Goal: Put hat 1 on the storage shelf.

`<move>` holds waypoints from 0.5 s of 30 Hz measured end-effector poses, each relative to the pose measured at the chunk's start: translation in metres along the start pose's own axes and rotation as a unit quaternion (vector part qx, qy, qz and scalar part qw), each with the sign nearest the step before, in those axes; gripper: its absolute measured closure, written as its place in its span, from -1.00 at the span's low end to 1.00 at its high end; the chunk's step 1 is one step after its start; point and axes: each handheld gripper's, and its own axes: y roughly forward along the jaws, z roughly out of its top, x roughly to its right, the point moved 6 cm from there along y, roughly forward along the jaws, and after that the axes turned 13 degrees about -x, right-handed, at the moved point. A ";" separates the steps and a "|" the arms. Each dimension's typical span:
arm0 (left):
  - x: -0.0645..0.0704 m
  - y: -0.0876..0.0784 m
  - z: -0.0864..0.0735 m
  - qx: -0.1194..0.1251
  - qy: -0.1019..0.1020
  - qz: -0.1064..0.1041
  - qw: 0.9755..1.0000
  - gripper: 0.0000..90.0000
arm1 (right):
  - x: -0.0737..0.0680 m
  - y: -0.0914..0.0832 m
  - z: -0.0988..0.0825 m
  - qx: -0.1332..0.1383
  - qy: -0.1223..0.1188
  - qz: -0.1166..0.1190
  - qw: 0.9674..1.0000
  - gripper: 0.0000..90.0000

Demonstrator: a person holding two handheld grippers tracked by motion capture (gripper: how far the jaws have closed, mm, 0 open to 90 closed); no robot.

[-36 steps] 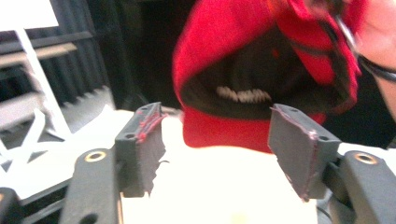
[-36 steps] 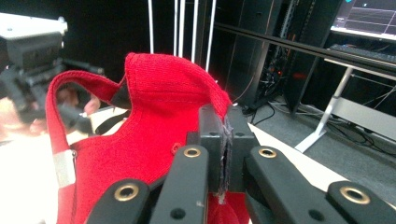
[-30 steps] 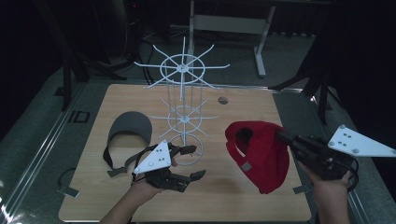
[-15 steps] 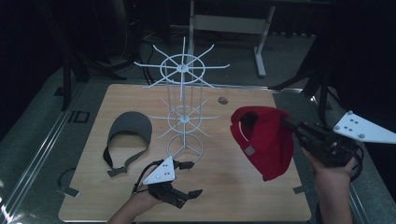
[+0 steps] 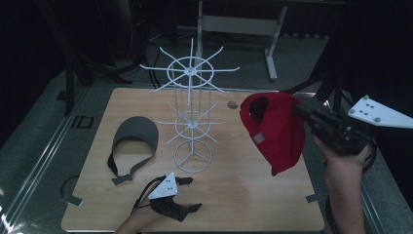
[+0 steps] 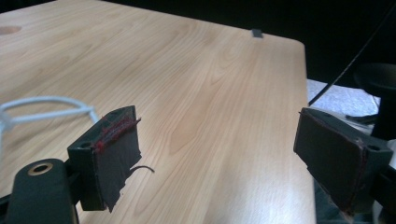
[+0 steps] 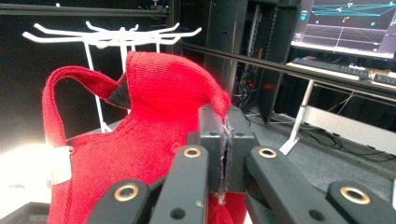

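Right gripper [image 5: 311, 118] pinches red cap [image 5: 275, 131] by a thin fold; could slip before reaching rack [image 5: 191, 105]. Left gripper [image 5: 187, 194] open, empty, low at desk [image 5: 253, 195] near edge.

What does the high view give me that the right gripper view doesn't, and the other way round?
High view alone: the grey visor lying flat on the wooden table, left of the rack's base, and the left tongs open low over the table's near edge, nothing between them. Right gripper view alone: the right tongs seen close up, shut on a fold of the red cap, and a lit monitor on a desk behind. Both: the red cap lifted off the table and the white wire rack, not yet carrying it.
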 end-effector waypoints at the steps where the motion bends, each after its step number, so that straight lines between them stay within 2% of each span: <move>1: -0.001 0.000 -0.003 -0.001 -0.002 0.005 1.000 -0.68 | 0.000 0.001 0.003 0.001 0.001 -0.001 1.000 0.96; 3: -0.003 0.000 -0.008 -0.001 -0.006 0.008 1.000 -0.68 | 0.002 0.002 0.009 0.006 0.003 -0.003 1.000 0.96; 6: -0.006 -0.001 -0.013 -0.003 -0.008 0.026 1.000 -0.68 | 0.003 0.003 0.020 0.013 0.006 -0.003 1.000 0.96; 15: -0.012 -0.001 -0.019 0.000 -0.022 0.026 0.999 -0.68 | -0.003 0.018 0.048 0.022 0.001 -0.002 1.000 0.96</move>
